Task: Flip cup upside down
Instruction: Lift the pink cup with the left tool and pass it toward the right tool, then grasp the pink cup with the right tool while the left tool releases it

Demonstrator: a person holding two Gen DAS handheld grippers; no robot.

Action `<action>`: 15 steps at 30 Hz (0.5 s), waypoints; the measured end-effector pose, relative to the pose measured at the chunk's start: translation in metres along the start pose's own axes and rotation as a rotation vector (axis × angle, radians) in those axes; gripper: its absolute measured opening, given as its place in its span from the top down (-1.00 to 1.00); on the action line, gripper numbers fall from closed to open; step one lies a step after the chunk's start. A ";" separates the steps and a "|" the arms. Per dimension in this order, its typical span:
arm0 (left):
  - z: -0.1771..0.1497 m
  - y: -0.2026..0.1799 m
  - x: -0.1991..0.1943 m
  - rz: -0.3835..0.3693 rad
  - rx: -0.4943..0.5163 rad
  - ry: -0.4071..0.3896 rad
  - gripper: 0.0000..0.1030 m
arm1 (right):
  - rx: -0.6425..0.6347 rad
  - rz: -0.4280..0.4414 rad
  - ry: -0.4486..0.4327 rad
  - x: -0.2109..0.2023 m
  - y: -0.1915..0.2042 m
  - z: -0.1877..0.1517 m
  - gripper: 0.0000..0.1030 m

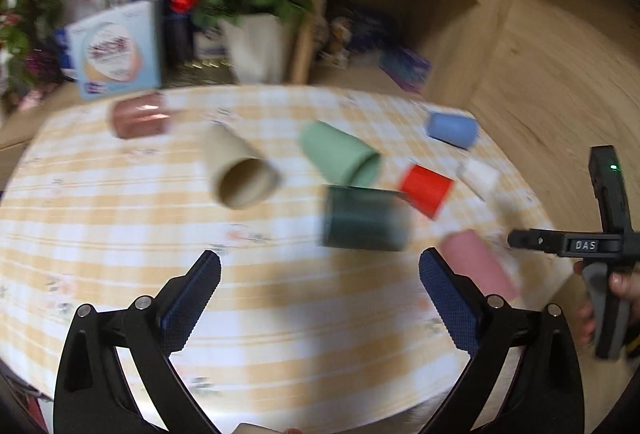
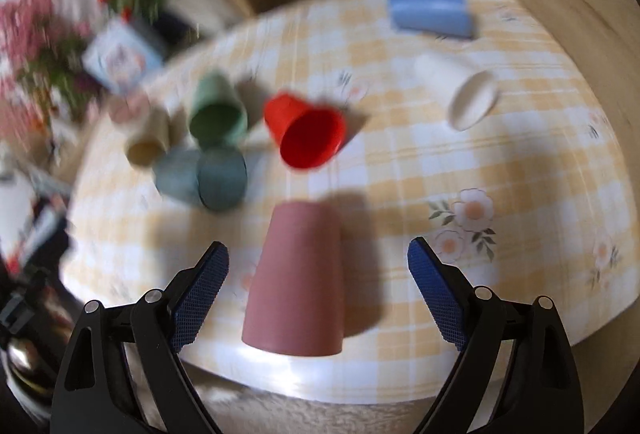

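Right wrist view: pink cup (image 2: 296, 282) upside down at 6 o'clock between open right gripper (image 2: 318, 272) jaws, untouched; left gripper (image 1: 320, 274) likewise open.

Eight cups are on the checked table (image 2: 520, 162) — one each of copper-pink (image 1: 138, 115), beige (image 1: 240, 174), light green (image 1: 340, 154), dark teal (image 1: 362, 218), red (image 2: 306, 130), white (image 2: 460, 90), blue (image 2: 432, 12) and dusty pink (image 2: 298, 282). Seven lie on their sides and one — the dusty pink — stands mouth down. Two grippers are in view, the left (image 1: 320, 266) and the right (image 2: 318, 258), each with two blue-padded fingers.
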State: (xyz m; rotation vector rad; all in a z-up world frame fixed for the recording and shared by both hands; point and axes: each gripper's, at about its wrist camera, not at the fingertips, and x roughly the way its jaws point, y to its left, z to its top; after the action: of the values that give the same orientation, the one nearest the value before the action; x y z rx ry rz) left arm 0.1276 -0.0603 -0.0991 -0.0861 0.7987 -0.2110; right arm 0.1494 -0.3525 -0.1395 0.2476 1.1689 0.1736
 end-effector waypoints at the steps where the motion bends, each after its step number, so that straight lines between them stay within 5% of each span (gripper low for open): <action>1: -0.003 0.009 -0.005 0.022 -0.010 -0.012 -0.88 | -0.023 -0.023 0.037 0.010 0.005 0.005 -0.71; 7: -0.019 0.066 -0.023 0.125 -0.119 -0.027 -0.88 | 0.024 -0.049 0.180 0.044 0.006 0.026 -0.70; 15: -0.041 0.103 -0.032 0.153 -0.235 -0.012 -0.88 | 0.013 -0.095 0.234 0.054 0.013 0.038 -0.70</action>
State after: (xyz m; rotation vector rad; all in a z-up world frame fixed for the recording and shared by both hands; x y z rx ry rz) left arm 0.0922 0.0478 -0.1217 -0.2462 0.8122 0.0285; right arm 0.2054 -0.3293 -0.1699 0.1856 1.4114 0.1132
